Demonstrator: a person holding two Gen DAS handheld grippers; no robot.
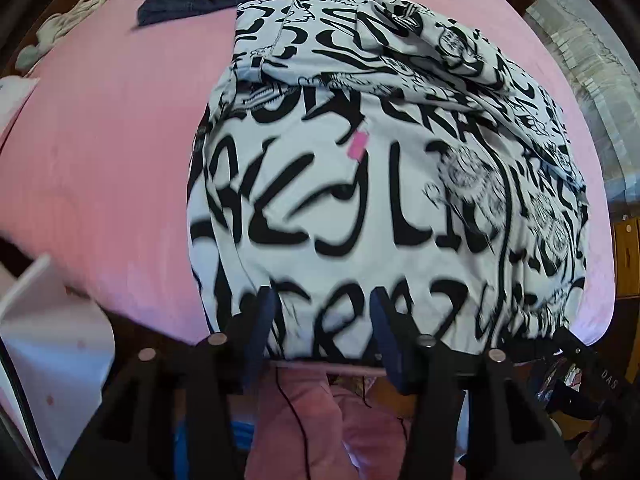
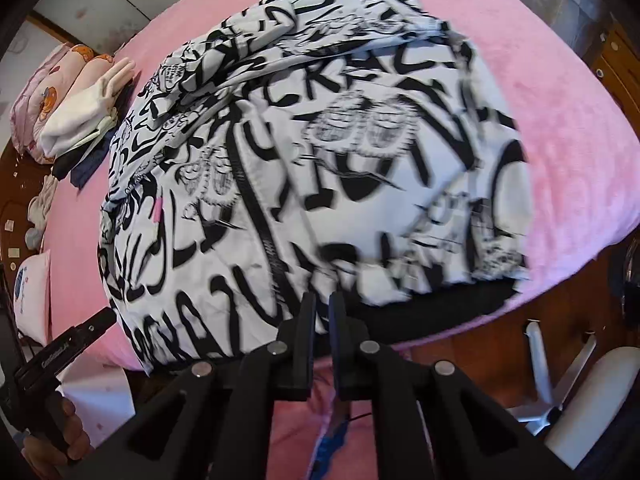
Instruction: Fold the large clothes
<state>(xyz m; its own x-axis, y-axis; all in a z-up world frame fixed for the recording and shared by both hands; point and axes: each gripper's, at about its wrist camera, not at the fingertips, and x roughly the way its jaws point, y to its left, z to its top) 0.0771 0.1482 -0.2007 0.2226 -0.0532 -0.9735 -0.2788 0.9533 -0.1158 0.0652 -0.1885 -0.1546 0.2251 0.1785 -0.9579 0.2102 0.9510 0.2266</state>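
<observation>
A pink bed [image 1: 100, 168] carries the printed jacket [image 1: 380, 184], already folded into a compact block near its front edge. Left gripper [image 1: 320, 320] stands apart, empty; right gripper [image 2: 322, 312] is barely parted, gripping nothing. Little apparently remains.

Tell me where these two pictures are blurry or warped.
Left wrist view: the jacket print smears near the bottom, sharper at the top; the fisheye bulges the pink bed. Right wrist view: lettering smears most at the jacket's lower right; corners go dark.
</observation>
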